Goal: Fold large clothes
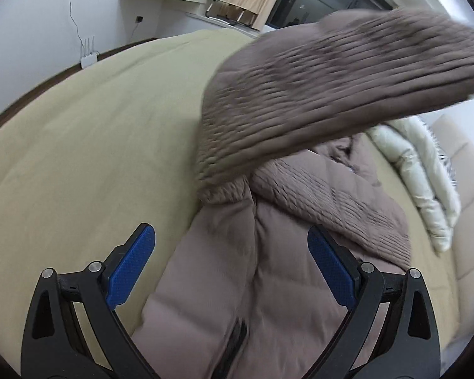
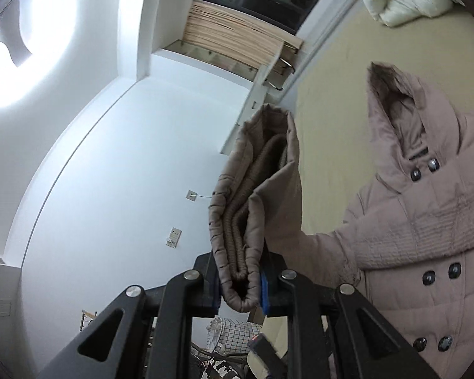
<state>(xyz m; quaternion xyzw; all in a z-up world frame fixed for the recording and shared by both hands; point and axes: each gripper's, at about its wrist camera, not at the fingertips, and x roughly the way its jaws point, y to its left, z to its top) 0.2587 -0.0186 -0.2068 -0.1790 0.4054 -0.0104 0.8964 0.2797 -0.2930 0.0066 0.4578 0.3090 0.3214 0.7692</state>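
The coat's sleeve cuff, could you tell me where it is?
The sleeve cuff is clamped between the right gripper jaws at bottom centre of the right wrist view, lifted off the bed.

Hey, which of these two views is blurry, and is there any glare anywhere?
Left wrist view: the lifted sleeve is motion-smeared, while the bedspread stays fairly sharp. Right wrist view: crisp on the cuff, but the ceiling light blows out white.

Left tongs (image 1: 230, 240): black triangular-cutout linkage arms, silver pivot screws, textured blue pads (image 1: 131, 271). Right tongs (image 2: 240, 287): same.
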